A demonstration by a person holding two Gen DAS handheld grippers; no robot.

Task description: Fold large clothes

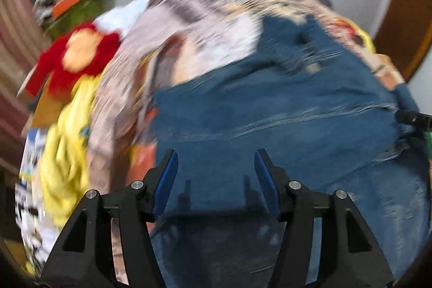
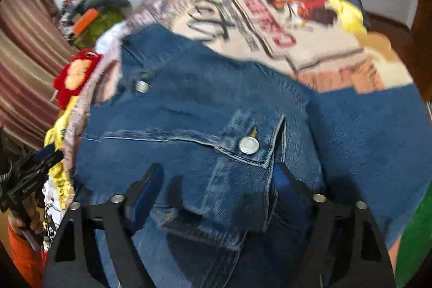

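A blue denim jacket [image 1: 270, 112] lies spread over a printed bedcover [image 1: 189, 26]. My left gripper [image 1: 216, 153] hovers just above the plain denim, open, with nothing between its blue pads [image 1: 167, 174]. In the right wrist view the jacket [image 2: 189, 112] shows two metal buttons and a pocket flap [image 2: 243, 153]. My right gripper [image 2: 216, 172] straddles a raised fold under that flap, jaws wide, and the right pad is partly hidden behind the cloth. The left gripper [image 2: 32, 174] shows at that view's left edge, held by a hand [image 2: 24, 220].
The printed bedcover [image 2: 270, 26] runs behind the jacket. A red plush toy [image 1: 75, 56], yellow cloth [image 1: 67, 153] and a heap of other items [image 2: 94, 10] crowd the left side. A striped curtain [image 2: 27, 58] hangs far left, and a wooden frame [image 1: 405, 26] stands right.
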